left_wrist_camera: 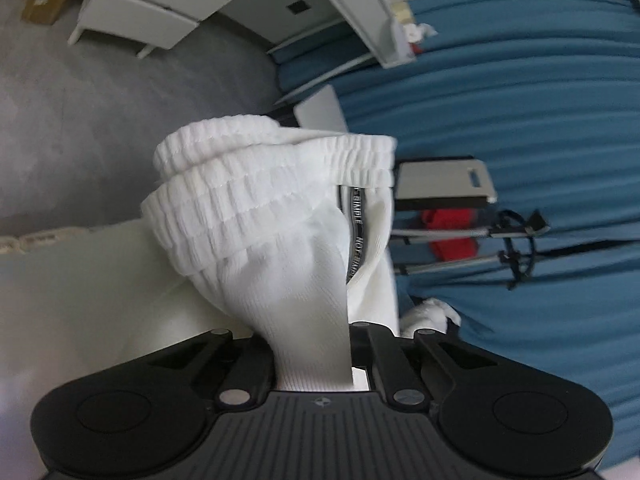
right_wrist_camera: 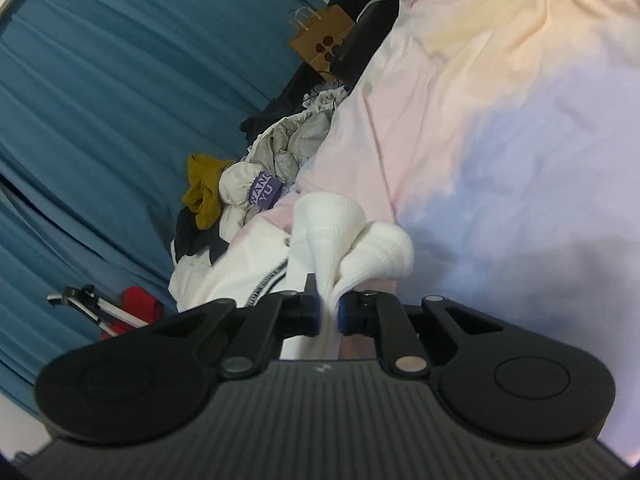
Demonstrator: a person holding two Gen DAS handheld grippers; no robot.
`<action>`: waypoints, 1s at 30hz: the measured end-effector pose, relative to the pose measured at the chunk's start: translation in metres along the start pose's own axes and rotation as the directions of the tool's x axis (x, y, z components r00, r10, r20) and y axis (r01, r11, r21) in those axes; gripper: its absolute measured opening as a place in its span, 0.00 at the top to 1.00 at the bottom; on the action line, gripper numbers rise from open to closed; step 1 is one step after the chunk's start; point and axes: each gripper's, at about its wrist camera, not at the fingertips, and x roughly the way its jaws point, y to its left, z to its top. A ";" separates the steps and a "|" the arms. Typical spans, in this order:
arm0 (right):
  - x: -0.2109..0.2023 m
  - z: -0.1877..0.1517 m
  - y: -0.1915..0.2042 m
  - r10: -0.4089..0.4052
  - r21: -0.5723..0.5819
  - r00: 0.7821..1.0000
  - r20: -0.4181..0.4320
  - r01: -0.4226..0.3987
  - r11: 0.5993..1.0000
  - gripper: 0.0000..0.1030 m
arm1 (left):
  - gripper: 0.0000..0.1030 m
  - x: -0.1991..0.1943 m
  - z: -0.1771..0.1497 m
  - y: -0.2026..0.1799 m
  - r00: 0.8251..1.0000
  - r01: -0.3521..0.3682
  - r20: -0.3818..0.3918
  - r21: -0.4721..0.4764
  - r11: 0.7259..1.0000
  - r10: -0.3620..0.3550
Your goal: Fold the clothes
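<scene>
While the left gripper (left_wrist_camera: 312,360) is pinching a bunch of the white garment (left_wrist_camera: 256,216) between nearly closed fingers, the cloth is rising out of the jaws and spreading into a gathered, ribbed waistband. A black strip (left_wrist_camera: 355,232) with pale lettering is showing inside the waistband opening. Under and left of the garment a pale sheet (left_wrist_camera: 80,288) is lying. Beyond it a grey floor (left_wrist_camera: 100,120), a white cabinet (left_wrist_camera: 160,8), a blue curtain (left_wrist_camera: 520,120), a tripod (left_wrist_camera: 480,248) and something red (left_wrist_camera: 452,236) are showing.

The right gripper (right_wrist_camera: 329,314) is also clamping white ribbed fabric (right_wrist_camera: 344,232), its fingers drawn close with only the cloth between them. The fabric is bulging into two rounded folds just past the fingertips (right_wrist_camera: 308,312). It is hanging over a pastel bedsheet (right_wrist_camera: 500,120) in pink, yellow and lilac. Left of it a heap of clothes (right_wrist_camera: 248,184) is lying at the bed's edge, with a mustard piece (right_wrist_camera: 204,192) and a purple label (right_wrist_camera: 262,192) in it. A brown paper bag (right_wrist_camera: 320,44) is standing farther back, against the blue curtain (right_wrist_camera: 120,100).
</scene>
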 end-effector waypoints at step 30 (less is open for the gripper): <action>-0.089 0.021 -0.129 -0.051 0.150 0.994 -0.099 0.066 0.986 0.91 | 0.46 -0.189 -0.108 0.046 0.978 -0.158 -0.018 0.582 0.797 0.208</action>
